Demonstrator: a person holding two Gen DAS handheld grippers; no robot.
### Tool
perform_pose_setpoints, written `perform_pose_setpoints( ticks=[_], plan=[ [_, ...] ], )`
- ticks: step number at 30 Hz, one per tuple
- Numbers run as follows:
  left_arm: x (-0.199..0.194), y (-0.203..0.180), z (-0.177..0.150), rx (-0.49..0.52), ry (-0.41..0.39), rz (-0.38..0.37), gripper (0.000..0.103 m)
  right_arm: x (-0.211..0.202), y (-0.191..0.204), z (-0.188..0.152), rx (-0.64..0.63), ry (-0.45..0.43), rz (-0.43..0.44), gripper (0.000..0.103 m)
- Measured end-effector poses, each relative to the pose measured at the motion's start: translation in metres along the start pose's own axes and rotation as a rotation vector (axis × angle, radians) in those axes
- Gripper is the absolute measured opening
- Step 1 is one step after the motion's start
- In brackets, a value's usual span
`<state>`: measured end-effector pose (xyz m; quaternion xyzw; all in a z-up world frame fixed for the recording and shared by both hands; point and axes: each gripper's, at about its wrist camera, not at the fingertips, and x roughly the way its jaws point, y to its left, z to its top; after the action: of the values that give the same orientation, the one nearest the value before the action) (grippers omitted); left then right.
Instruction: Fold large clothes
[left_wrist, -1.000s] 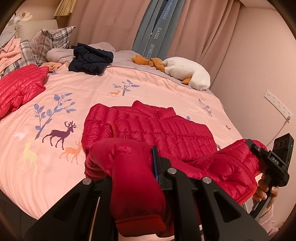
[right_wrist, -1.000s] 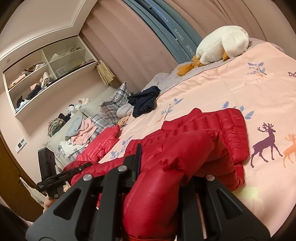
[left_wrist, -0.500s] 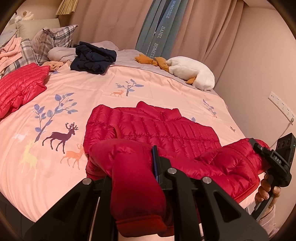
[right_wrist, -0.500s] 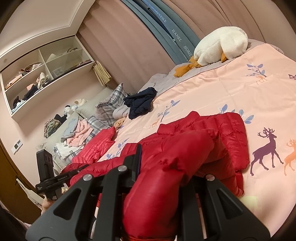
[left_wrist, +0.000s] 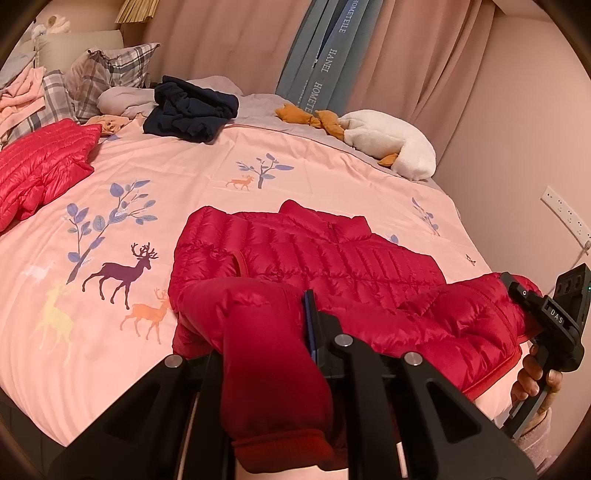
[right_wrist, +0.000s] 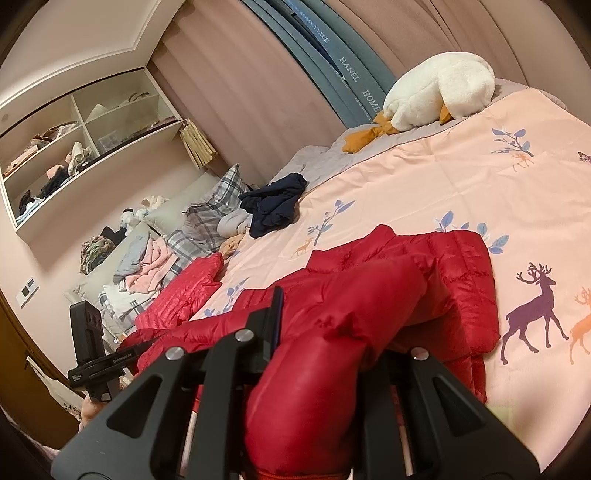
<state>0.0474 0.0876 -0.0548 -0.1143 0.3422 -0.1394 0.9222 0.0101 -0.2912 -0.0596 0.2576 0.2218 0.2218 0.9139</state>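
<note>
Right now we have the red puffer jacket (left_wrist: 317, 258) lying on the pink bedspread (left_wrist: 184, 184), near the edge closest to us, its collar pointing toward the far side of the bed and its body spread flat. We grip one sleeve in our left gripper (left_wrist: 273, 332), the jaws pinched narrow on the red fabric with the cuff bunched between them, and we grip the other sleeve in our right gripper (right_wrist: 314, 354) the same way. Both sleeves are lifted off the bed and drawn over the jacket's lower part. In the left wrist view our right hand (left_wrist: 535, 376) shows at the bed's right edge, wrapped around its handle. Farther out, a second red jacket (left_wrist: 40, 170) lies at the left, a dark blue garment (left_wrist: 188, 114) sits near the plaid pillows (left_wrist: 107, 81), and a white plush goose (left_wrist: 391, 144) rests by the curtains (left_wrist: 240, 44).
</note>
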Motion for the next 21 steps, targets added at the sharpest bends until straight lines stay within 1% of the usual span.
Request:
perform_pose_setpoints(
  ticks=[15,21],
  plan=[
    [0.015,0.006,0.008,-0.004,0.014,0.013,0.013,0.009,-0.001,0.003,0.002,0.002,-0.007,0.014],
    [0.021,0.008,0.012,-0.006,0.017,0.019,0.013,0.019,-0.004,0.008,0.003,0.003,-0.014,0.014]
  ],
)
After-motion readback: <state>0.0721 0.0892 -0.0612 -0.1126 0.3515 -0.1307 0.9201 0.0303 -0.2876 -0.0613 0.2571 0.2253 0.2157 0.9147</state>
